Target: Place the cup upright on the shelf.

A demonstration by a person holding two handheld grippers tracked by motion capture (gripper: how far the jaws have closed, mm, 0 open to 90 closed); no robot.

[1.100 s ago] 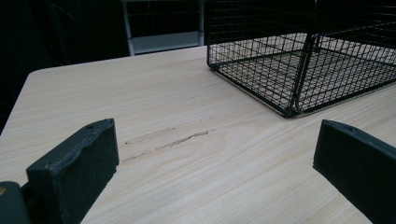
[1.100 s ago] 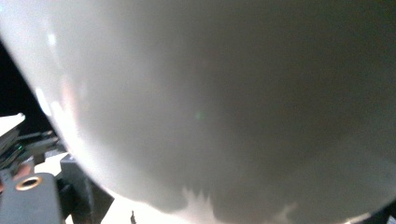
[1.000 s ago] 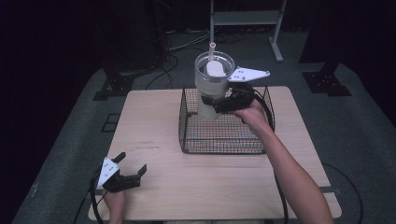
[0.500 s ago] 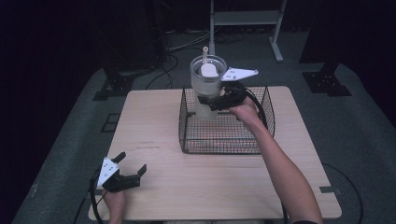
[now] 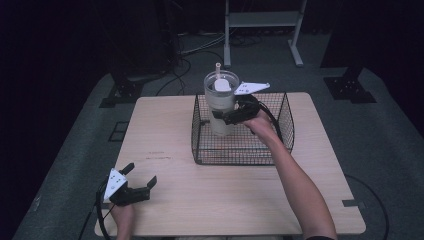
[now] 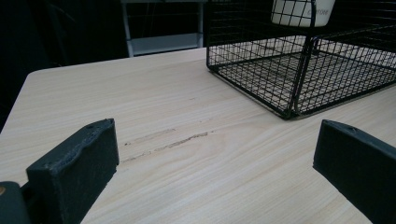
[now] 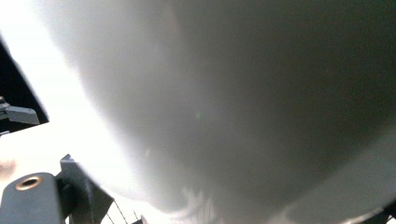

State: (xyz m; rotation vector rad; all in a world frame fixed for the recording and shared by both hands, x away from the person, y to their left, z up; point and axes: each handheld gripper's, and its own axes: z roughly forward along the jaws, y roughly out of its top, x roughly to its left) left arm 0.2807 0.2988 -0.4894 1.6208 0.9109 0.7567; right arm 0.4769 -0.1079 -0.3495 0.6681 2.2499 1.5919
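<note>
Right gripper [image 5: 227, 116] clamps the white cup [image 5: 220, 102] upright above the wire basket [image 5: 285, 131]; left gripper [image 5: 135, 184], jaws apart, rests near the basket's front-left.

The left gripper [image 5: 141, 185] rested low at the near left, held by the left hand [image 5: 122, 216], its jaws spread wide apart with nothing between them. The right forearm [image 5: 295, 182] extended forward and up. The right hand [image 5: 261, 121] held the right gripper [image 5: 220, 118], its jaws clamped closed.
</note>
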